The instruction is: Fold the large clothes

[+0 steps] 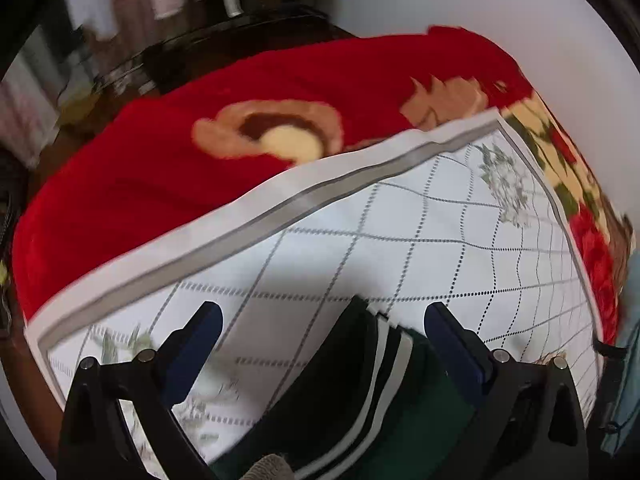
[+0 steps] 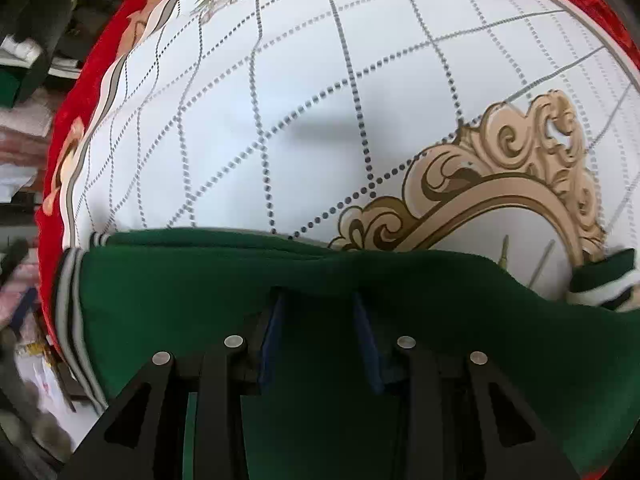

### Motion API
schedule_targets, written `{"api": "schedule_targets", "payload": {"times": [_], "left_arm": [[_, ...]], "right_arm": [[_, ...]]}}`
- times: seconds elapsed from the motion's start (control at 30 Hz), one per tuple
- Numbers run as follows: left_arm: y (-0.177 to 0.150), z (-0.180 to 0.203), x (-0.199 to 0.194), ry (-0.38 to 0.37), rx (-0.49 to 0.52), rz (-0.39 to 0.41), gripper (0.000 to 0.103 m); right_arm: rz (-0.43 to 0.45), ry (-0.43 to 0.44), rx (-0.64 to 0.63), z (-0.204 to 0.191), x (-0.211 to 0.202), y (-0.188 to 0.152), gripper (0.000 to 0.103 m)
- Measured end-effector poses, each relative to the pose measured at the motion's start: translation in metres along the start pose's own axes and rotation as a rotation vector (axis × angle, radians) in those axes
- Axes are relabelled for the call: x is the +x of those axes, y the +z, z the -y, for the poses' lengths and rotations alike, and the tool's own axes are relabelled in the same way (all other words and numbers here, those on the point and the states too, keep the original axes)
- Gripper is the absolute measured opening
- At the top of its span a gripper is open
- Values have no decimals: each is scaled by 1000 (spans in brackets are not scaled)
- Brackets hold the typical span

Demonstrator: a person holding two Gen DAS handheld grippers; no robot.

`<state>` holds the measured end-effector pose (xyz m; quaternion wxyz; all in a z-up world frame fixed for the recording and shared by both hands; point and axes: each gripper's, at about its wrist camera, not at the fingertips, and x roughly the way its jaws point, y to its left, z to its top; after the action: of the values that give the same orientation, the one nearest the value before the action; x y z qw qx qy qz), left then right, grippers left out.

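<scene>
Much of the green garment [image 2: 320, 360] is cut off by the lower edge of both views, so its full shape and how far it is folded cannot be told. In the right wrist view the right gripper's [image 2: 318, 300] fingertips are sunk behind a fold of the green cloth and only the blue pads [image 2: 366, 336] show further down; whether they pinch the fabric cannot be made out, though the jaws stand fairly narrow with green cloth between and around them. Both pictures are smeared, and the clutter at the left margin of the right wrist view and the dark furniture at the top of the left wrist view stay unreadable. The garment lies on a white sheet [image 1: 400, 220] printed with a dotted grey grid, a grey border band and pale flowers; a gold scrollwork motif [image 2: 520, 168] shows near the garment's upper edge. Under the sheet lies a red blanket [image 1: 160, 168] with tan and cream patterns. A striped ribbed hem [image 2: 68, 300] sits at the garment's left end. The left gripper [image 1: 322, 316] hangs wide open above the sheet, its blue pads [image 1: 192, 352] apart on either side of a striped green edge [image 1: 380, 344], touching nothing.
</scene>
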<state>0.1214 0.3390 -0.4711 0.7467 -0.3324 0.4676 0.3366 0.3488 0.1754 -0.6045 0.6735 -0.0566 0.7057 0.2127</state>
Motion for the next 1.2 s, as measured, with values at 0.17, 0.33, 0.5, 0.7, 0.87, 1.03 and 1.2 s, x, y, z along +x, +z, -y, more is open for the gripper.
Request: {"api": "schedule_targets", "payload": {"times": [0.17,0.33,0.5,0.7,0.87,1.03,1.2], "left_arm": [[-30,-37,-26,70,-84,22,103],[-62,-73,-42,165,-163,12,103],[-92,-97,-48,180,-207,-49,103],[-153,-104,-56,-18,-348,-174,103],[-194,-81,-20,-202,-459,-289,103],[-191,-41,12,-158,-409,-254,102],[-173,-17,11,-76,-371,-138,67]], "right_arm": [[88,187,-52,-29,-43,-10,39],[-10,279,-130,-83,4,-1,39],[-16,129,-203,-103,40,16,38],[-32,301,-118,-45,-20,-12,47],[37,324,-20,56,-69,-78,55],[46,268,240,168,-87,-142,55],[125,141,432,259,-109,-189,55]]}}
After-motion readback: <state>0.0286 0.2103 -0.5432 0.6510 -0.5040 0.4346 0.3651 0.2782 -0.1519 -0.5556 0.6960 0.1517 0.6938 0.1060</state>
